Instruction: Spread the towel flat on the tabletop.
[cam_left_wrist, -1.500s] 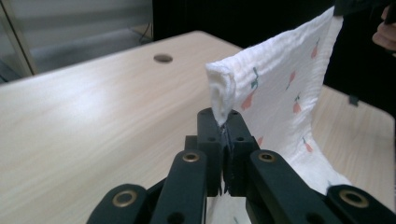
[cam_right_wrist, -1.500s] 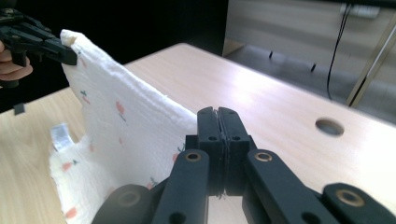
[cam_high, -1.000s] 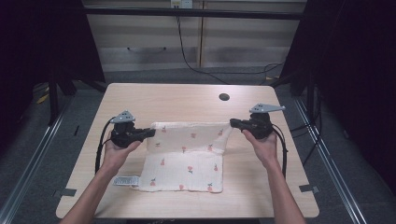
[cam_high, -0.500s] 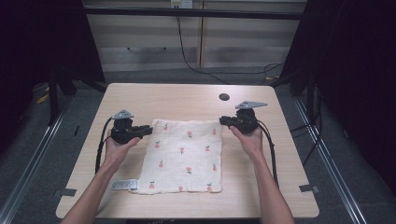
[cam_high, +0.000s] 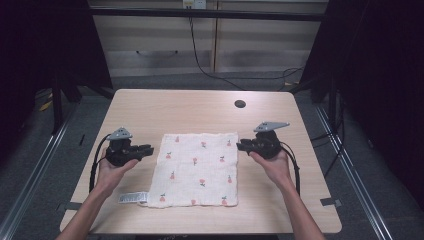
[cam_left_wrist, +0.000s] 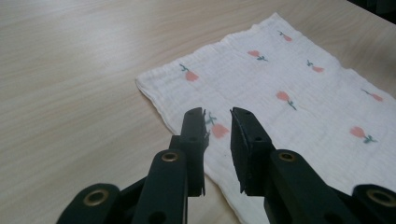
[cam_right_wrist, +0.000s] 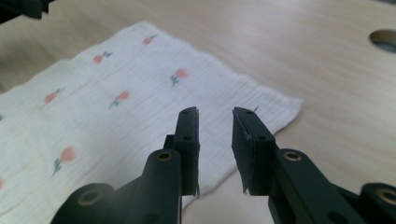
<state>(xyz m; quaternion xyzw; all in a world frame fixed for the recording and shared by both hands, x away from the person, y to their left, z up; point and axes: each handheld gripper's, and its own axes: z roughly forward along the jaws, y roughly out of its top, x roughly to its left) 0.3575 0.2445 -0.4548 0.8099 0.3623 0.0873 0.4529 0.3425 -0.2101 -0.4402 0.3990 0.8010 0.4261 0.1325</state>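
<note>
A small white label (cam_high: 133, 197) stuck out at the near left corner of the cloth (cam_high: 197, 170), but its writing was too tiny to read. The left gripper (cam_high: 148, 149) sat just beside the cloth's left edge. Its jaws were a little way apart and held nothing. The right gripper (cam_high: 241, 146) sat by the right edge; its jaws had just been opening and were empty too. The cloth lay flat in the middle of the table (cam_high: 165, 107). It looked almost square, edges lined up with the table.

Table (cam_high: 200, 110) evenly lit from overhead, surroundings dark. Shadows soft, slight sheen on wood. Gripper views: close-range fingers (cam_left_wrist: 194, 135) soft, far table edges blurred.
</note>
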